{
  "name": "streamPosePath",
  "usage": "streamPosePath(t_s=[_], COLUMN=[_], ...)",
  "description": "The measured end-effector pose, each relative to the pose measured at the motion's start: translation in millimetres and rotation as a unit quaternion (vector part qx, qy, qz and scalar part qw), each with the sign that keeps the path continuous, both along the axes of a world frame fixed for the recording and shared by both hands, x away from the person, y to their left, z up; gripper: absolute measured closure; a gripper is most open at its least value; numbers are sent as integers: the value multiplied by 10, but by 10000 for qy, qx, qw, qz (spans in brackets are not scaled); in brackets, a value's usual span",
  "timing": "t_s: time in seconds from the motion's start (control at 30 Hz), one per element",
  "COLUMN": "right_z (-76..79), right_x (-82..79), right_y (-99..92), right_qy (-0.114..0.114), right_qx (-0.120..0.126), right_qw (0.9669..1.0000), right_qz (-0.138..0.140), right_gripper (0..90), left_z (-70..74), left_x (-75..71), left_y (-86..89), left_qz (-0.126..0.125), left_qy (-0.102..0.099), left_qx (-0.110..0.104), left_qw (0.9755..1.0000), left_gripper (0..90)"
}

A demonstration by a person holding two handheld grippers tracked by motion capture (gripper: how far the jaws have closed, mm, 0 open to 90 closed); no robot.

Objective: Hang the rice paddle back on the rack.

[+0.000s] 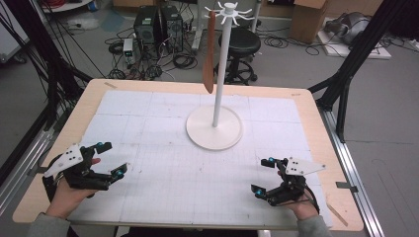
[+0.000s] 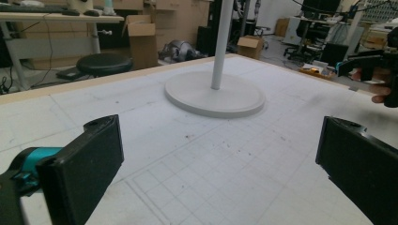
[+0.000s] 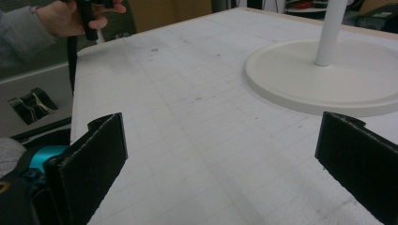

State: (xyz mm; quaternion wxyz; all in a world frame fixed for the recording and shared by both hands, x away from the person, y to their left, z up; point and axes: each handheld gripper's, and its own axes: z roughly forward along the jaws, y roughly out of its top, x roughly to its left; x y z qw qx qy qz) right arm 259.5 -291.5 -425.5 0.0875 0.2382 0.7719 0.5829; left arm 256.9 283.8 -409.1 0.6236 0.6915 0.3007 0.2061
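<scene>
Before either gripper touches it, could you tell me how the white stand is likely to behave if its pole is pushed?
The white stand has a wide, flat round base, so a low nudge would probably slide it. A push high on its tall, thin pole could tip it. The brown wooden piece hanging from a top hook would likely swing.

Stand [image 1: 214,127] behind, between left gripper [image 1: 112,159] and right gripper [image 1: 263,176].

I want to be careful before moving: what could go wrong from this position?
1. The wooden spatula hangs from a hook at the top of the white stand; a push may swing it off.
2. The stand is tall and slim; pulling high up might tip it.
3. The left gripper and right gripper are open and far away; a long reach may misalign.
</scene>
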Motion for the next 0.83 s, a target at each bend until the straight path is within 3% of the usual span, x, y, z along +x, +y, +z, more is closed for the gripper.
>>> streamPosePath(t_s=[0.2,0.3,0.43,0.57,0.7,0.83], right_z=[37,59,97,123,109,118], right_x=[-10,-24,-44,-66,-67,-78], right_y=[-45,-77,-139,-210,-252,-250], right_qy=[-154,-201,-426,-486,-488,-534], right_qx=[115,160,260,419,435,444], right_qw=[9996,9990,9968,9945,9939,9936], right_qz=[-215,-368,-620,-831,-886,-889], right_gripper=[11,11,11,12,11,11], left_z=[6,2,-21,-50,-57,-28], left_x=[-62,-90,-129,-160,-170,-186], left_y=[47,47,62,129,172,166], left_qz=[80,106,178,290,458,441], left_qy=[-38,-79,-90,-71,-59,-137], left_qx=[-53,19,101,122,3,14], left_qw=[9999,9999,9997,9995,9989,9989], left_gripper=[17,17,17,17,17,17])
